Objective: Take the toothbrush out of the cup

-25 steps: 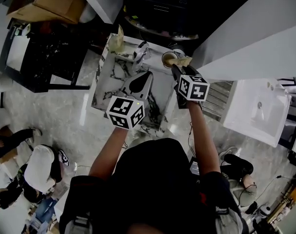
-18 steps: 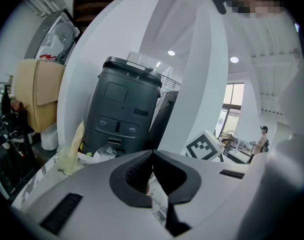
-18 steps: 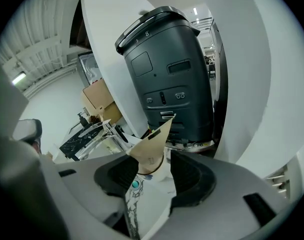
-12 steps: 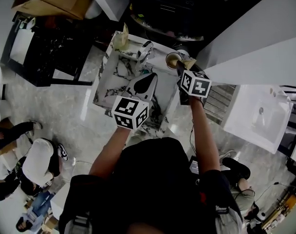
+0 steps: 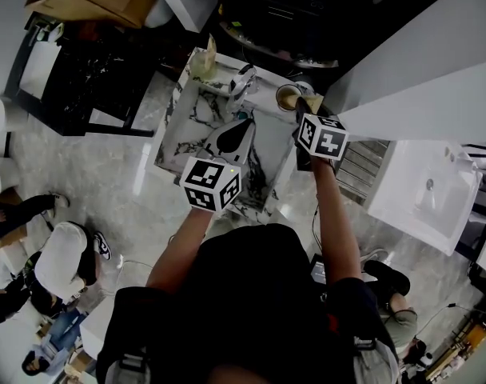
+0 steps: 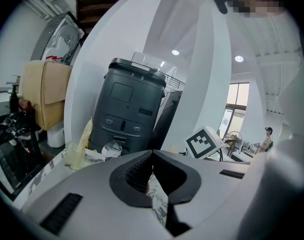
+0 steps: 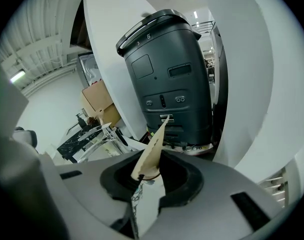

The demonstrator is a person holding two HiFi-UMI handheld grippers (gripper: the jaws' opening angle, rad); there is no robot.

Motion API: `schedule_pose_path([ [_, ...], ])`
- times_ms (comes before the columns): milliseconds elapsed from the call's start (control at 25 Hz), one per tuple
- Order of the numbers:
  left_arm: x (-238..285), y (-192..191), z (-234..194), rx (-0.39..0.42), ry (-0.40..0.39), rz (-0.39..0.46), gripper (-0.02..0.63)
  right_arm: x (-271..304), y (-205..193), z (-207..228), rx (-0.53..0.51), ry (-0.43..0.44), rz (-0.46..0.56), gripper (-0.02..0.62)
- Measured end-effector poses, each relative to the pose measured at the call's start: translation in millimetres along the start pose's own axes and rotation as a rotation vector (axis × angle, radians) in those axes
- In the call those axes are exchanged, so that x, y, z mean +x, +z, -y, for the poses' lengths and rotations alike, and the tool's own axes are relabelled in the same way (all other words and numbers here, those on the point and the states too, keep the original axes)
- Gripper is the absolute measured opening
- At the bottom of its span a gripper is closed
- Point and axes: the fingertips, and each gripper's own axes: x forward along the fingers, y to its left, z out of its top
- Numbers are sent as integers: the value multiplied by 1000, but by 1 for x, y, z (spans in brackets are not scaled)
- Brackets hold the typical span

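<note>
A round cup [image 5: 287,97] stands at the back right corner of the marble sink top [image 5: 179,138]. A toothbrush in a tan paper wrapper [image 5: 314,102] sticks out beside the cup. My right gripper [image 5: 304,109] is over the cup, jaws closing. In the right gripper view the wrapped toothbrush [image 7: 151,151] rises from between the jaws of my right gripper [image 7: 155,160], which pinch it at their tips. My left gripper [image 5: 244,125] hangs over the basin, shut and empty; in its own view the left gripper [image 6: 152,155] holds nothing.
A chrome faucet [image 5: 243,78] stands at the back of the sink, with another tan wrapped item [image 5: 203,61] at the back left corner. A dark grey machine [image 7: 172,74] rises behind the sink. A white basin [image 5: 425,184] lies to the right. People stand at lower left [image 5: 59,270].
Both grippers stay about where they were. The head view has shifted slightly, and less of the tan wrapper shows beyond the right gripper.
</note>
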Motion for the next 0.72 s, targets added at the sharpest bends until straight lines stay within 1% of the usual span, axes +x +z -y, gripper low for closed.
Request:
schedule_pose_path([
  [200, -5, 3, -1, -4, 1, 13, 9, -4, 4, -2, -2, -6, 8, 78],
  [520, -15, 7, -2, -2, 1, 30, 9, -12, 8, -8, -20, -1, 17, 74],
  [720, -20, 13, -2, 6, -2, 45, 9, -23, 18, -13, -52, -3, 52, 74],
])
